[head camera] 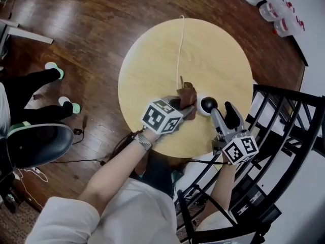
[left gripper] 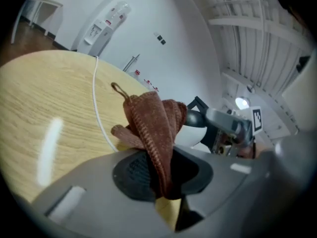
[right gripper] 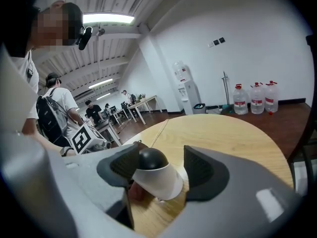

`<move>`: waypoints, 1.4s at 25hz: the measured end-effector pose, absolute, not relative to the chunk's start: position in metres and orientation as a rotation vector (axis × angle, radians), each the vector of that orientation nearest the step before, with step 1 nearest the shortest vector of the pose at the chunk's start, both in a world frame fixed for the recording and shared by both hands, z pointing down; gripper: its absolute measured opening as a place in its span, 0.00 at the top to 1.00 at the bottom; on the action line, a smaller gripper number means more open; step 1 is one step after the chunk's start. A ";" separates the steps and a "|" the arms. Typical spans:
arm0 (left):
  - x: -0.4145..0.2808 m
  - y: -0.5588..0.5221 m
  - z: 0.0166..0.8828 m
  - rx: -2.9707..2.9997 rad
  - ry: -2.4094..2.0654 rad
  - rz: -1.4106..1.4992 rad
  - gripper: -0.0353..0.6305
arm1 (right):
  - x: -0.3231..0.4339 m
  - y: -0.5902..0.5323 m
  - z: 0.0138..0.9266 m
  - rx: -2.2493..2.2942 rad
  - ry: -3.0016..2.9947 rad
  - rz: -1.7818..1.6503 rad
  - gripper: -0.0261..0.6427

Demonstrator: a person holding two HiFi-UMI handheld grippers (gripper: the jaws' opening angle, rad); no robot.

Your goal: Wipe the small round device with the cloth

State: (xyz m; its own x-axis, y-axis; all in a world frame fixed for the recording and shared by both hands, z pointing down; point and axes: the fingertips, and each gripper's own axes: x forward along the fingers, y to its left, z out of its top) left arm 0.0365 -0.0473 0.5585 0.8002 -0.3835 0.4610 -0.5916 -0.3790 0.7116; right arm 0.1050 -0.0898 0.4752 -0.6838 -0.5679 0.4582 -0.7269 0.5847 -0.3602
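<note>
A small round device (head camera: 207,105), white with a black dome, sits near the front edge of the round wooden table (head camera: 152,60). My right gripper (head camera: 221,109) is open around it. In the right gripper view the device (right gripper: 157,175) rests against the left pad, with a gap to the right pad. My left gripper (head camera: 184,105) is shut on a brown cloth (head camera: 187,92), which bunches up beyond the jaws and touches the device's left side. In the left gripper view the cloth (left gripper: 153,123) hides part of the device (left gripper: 193,130).
A white cable (head camera: 179,50) runs from the device across the table to its far edge. A black metal rack (head camera: 284,136) stands close on the right. Water bottles (head camera: 274,9) lie at the back right. A seated person's legs (head camera: 30,85) and a chair (head camera: 35,144) are at left.
</note>
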 end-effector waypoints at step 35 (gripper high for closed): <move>0.048 -0.016 0.532 1.895 -0.950 0.049 0.82 | 0.065 -0.063 0.511 -0.171 -2.186 0.088 0.50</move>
State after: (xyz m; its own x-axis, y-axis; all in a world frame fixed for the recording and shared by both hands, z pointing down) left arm 0.0479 -0.0165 0.5323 0.6936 -0.5898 0.4136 -0.6291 -0.2164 0.7466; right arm 0.0646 -0.0630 0.5106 -0.5741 0.1559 0.8038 0.0907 0.9878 -0.1268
